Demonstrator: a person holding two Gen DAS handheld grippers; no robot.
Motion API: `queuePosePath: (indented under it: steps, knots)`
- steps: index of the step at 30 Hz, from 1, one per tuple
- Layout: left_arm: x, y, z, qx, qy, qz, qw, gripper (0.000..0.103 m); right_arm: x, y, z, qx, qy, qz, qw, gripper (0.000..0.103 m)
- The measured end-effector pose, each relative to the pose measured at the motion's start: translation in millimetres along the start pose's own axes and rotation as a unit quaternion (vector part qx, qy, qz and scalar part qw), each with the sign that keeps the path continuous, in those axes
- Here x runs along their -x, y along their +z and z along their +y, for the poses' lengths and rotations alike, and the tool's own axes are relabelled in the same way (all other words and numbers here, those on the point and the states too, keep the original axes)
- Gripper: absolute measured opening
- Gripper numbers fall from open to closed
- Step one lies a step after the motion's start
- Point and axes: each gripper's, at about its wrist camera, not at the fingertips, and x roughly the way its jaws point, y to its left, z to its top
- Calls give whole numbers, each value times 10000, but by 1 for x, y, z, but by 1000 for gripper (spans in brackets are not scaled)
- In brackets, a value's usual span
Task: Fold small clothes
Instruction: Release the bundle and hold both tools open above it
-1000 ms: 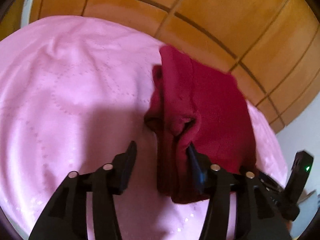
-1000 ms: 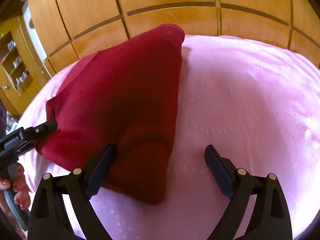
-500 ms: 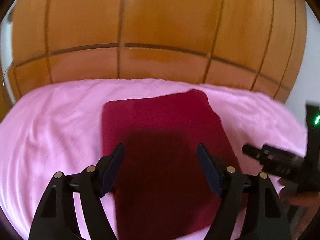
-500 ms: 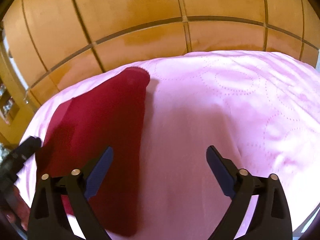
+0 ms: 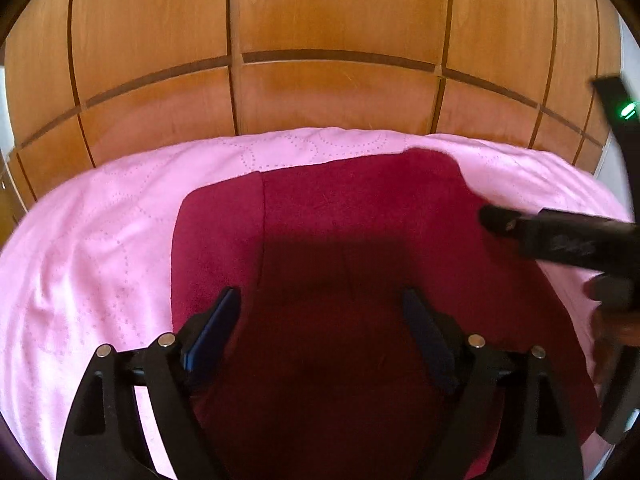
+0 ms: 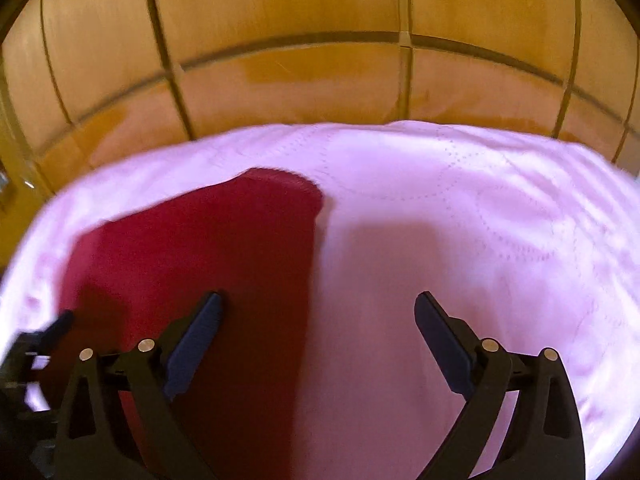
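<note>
A dark red cloth point(image 5: 340, 216) lies flat, folded into a rough rectangle, on the pink bedspread point(image 5: 92, 248). My left gripper point(image 5: 320, 316) is open and empty, held above the near part of the cloth. My right gripper point(image 6: 318, 320) is open and empty, above the cloth's right edge; the cloth point(image 6: 208, 248) lies under its left finger and the pink bedspread point(image 6: 480, 240) under its right one. The right gripper also shows in the left wrist view point(image 5: 560, 240), over the cloth's right edge. The left gripper shows blurred at the left edge of the right wrist view point(image 6: 36, 344).
A wooden panelled wall point(image 5: 320, 60) stands right behind the bed. It also fills the back of the right wrist view point(image 6: 320, 60). The person's hand point(image 5: 612, 320) shows at the right edge.
The cloth was rumpled and raised a second ago; now it lies flat. Both grippers have drawn back and up from it, open all the while.
</note>
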Motion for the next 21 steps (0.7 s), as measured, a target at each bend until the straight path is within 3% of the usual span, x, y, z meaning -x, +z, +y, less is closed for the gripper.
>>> queuePosePath:
  steps: [7, 15, 21]
  knots:
    - [-8, -5, 9, 202, -223, -31, 9995, 85, -34, 3, -3, -254, -356, -24, 9990, 99]
    - [5, -4, -1, -18, -151, -129, 9998, 85, -35, 0, -14, -554, 64, 11, 9984, 99]
    - [42, -3, -34, -294, -618, -428, 9967, 85, -17, 7, -22, -375, 451, -10, 9983, 99]
